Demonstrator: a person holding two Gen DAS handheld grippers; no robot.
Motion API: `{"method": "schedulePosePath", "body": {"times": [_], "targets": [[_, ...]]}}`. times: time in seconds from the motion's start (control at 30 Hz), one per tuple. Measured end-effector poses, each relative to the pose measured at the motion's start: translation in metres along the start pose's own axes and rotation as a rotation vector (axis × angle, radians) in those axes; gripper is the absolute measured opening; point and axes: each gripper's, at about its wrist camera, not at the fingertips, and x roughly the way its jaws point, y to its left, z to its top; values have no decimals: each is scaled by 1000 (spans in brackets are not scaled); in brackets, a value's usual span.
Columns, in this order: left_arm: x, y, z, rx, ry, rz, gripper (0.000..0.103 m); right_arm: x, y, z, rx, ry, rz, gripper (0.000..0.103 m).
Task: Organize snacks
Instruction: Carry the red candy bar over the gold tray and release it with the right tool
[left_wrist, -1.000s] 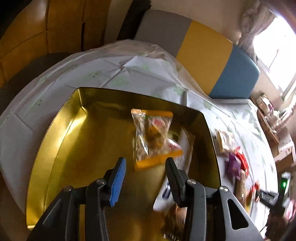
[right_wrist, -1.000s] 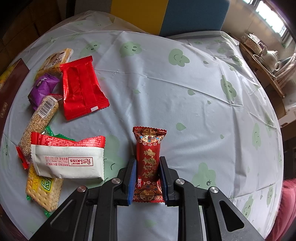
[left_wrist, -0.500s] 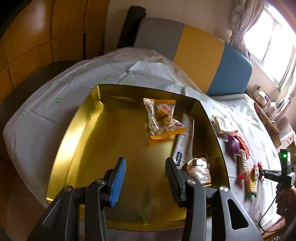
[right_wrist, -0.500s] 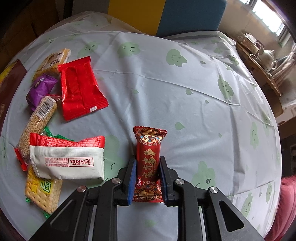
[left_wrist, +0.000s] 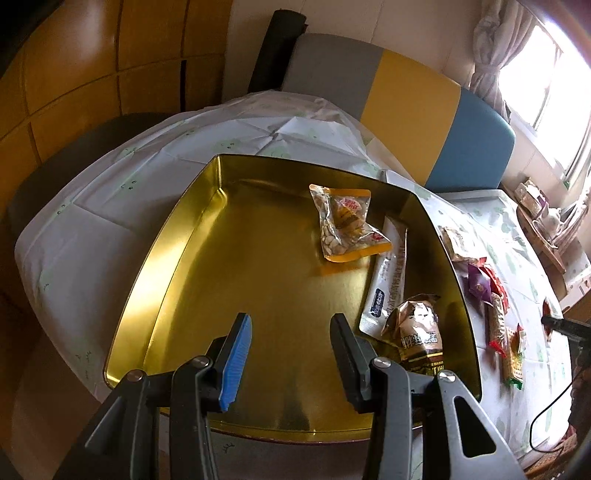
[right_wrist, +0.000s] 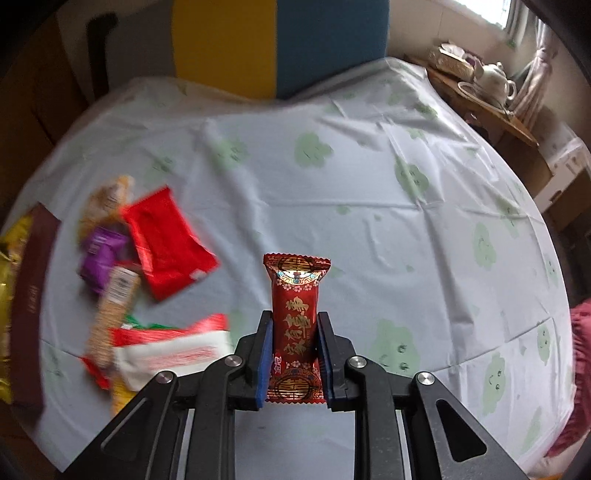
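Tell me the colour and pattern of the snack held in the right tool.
The snack packet is red with gold characters and ornamental motifs; the right wrist view shows it best.

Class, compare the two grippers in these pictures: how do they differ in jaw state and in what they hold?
The left gripper stands open with nothing between its jaws, above the gold tray; the right gripper is shut on a red snack packet. The left looks down at snacks already in the tray; the right faces the tablecloth with loose snacks. Both have black fingers and blue pads.

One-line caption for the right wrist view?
Right gripper clamps a red-and-gold snack bar above the cloud-print tablecloth, loose snacks alongside.
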Motion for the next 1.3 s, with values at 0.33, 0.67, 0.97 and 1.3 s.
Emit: {"method": "schedulePosePath", "body": {"times": [0.33,0.67,0.97,1.3], "targets": [[-8,2,0,6,-30,6,45,-42,113,-1,-122,-72,330,22],[-15,14,1,0,-53,31,45,-53,267,-14,-229,22,679,22],[-10,22,-5,-11,-38,40,45,-9,332,-19,-222,132,672,27],[-7,12,-5,1,-28,22,45,-28,318,-25,-257,46,630,55]]}}
